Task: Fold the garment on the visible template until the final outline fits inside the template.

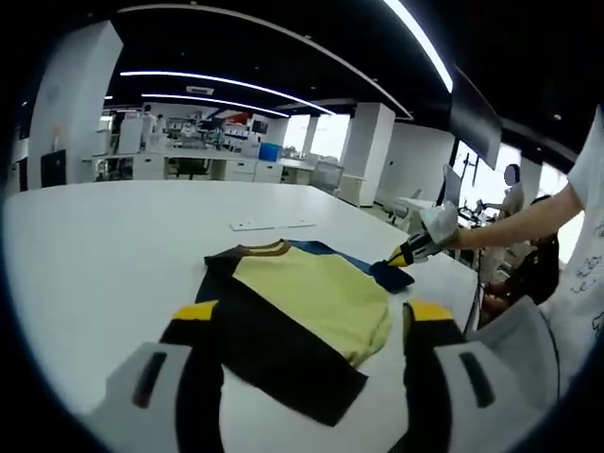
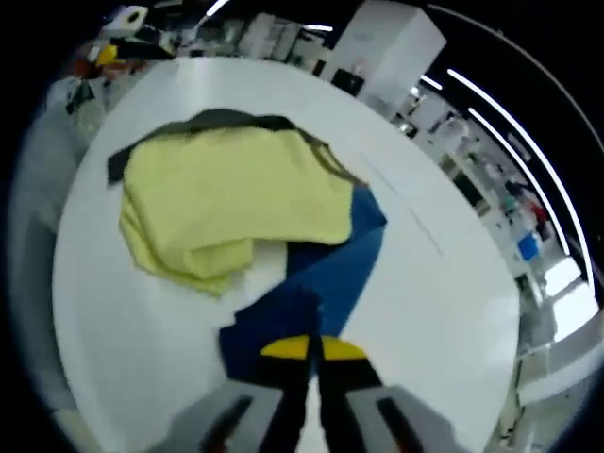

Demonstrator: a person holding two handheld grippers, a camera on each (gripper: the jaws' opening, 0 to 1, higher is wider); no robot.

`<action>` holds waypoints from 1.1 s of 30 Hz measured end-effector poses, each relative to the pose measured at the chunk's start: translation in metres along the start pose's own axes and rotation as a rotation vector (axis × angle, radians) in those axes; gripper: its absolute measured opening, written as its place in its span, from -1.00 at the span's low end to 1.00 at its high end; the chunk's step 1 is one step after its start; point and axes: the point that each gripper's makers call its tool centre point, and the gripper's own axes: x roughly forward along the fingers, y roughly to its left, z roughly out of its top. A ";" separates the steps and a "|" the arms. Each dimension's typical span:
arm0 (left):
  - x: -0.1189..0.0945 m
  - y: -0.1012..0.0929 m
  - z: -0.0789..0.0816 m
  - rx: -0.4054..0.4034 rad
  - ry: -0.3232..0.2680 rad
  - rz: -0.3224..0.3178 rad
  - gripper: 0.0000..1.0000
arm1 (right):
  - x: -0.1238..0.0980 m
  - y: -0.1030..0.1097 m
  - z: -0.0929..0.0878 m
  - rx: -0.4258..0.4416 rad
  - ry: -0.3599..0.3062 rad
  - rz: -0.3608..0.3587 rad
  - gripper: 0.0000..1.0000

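The left gripper (image 1: pixel 311 326) is hovering with jaws wide apart; the right gripper (image 2: pixel 311 351) is pinching, jaws closed.

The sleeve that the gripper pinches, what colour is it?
Blue; the sleeve shows best in the right gripper view.

Bright ceiling strip lights, window glare, fisheye-warped soft edges.
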 end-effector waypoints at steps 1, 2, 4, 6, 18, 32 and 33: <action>0.000 0.000 0.000 -0.003 0.001 0.000 0.50 | 0.001 -0.001 0.000 0.025 -0.009 0.002 -0.93; -0.001 0.000 0.000 -0.004 0.000 0.001 0.50 | 0.001 0.000 0.000 0.056 -0.016 0.004 -0.84; 0.000 -0.001 -0.001 -0.010 -0.001 -0.001 0.50 | -0.002 0.003 0.002 0.074 -0.035 0.003 -0.69; 0.002 -0.001 -0.002 -0.011 0.000 -0.003 0.50 | -0.002 0.004 -0.001 0.069 -0.036 0.000 -0.61; 0.011 -0.011 -0.001 -0.006 0.005 -0.028 0.50 | -0.018 0.020 0.014 0.141 -0.138 0.007 -0.38; 0.005 -0.009 -0.005 -0.016 0.006 -0.021 0.50 | 0.008 0.044 0.009 0.161 -0.049 0.047 -0.72; 0.005 -0.009 -0.006 -0.018 0.005 -0.019 0.50 | 0.008 0.045 0.010 0.178 -0.047 0.048 -0.75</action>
